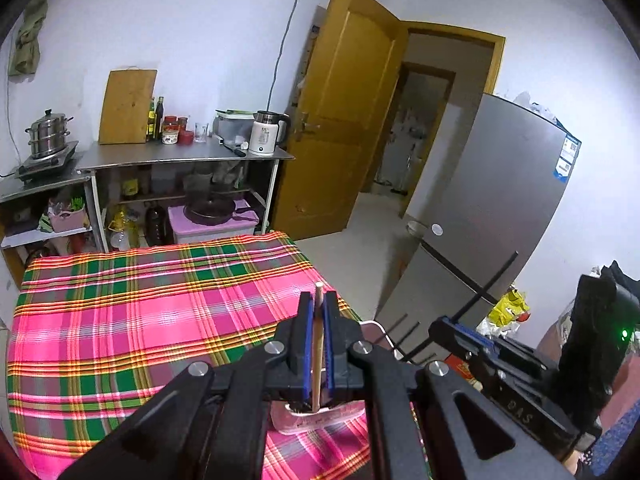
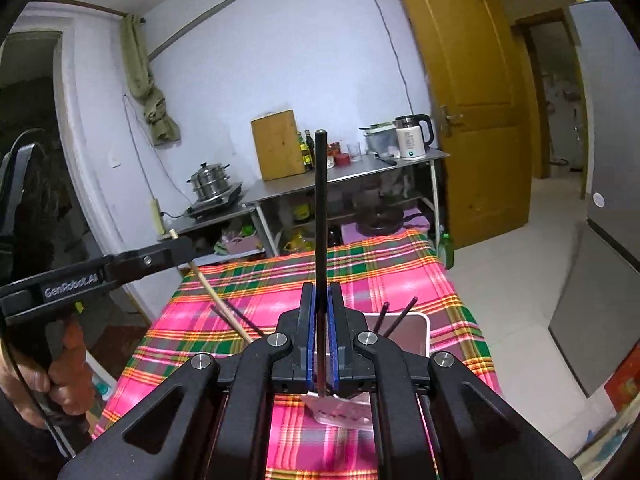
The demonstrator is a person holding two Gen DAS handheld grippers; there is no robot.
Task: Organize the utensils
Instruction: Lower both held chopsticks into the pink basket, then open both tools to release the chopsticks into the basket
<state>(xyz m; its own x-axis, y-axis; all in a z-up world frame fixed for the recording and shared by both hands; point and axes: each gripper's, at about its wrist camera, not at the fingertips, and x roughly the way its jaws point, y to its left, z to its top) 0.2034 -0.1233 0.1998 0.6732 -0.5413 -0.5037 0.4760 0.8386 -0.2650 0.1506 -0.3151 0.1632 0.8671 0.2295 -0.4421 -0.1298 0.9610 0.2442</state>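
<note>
My left gripper (image 1: pixel 319 298) is shut on a light wooden chopstick (image 1: pixel 317 344) that runs between its blue pads, above the plaid tablecloth (image 1: pixel 140 312). The same gripper (image 2: pixel 176 236) and chopstick (image 2: pixel 218 300) show at the left of the right wrist view. My right gripper (image 2: pixel 320 288) is shut on a black chopstick (image 2: pixel 320 208) that stands upright. In the left wrist view this black chopstick (image 1: pixel 494 280) slants up from the right gripper (image 1: pixel 460 330). A pale holder (image 2: pixel 416 332) at the table's right edge has two black chopsticks (image 2: pixel 394 316) in it.
Other black chopsticks (image 2: pixel 240 318) lie on the cloth behind the wooden one. A clear packet (image 2: pixel 344 410) lies on the cloth below my grippers. A steel counter (image 1: pixel 180 156) with a kettle, jars and cutting board stands behind. A fridge (image 1: pixel 492 216) and open door (image 1: pixel 348 120) are right.
</note>
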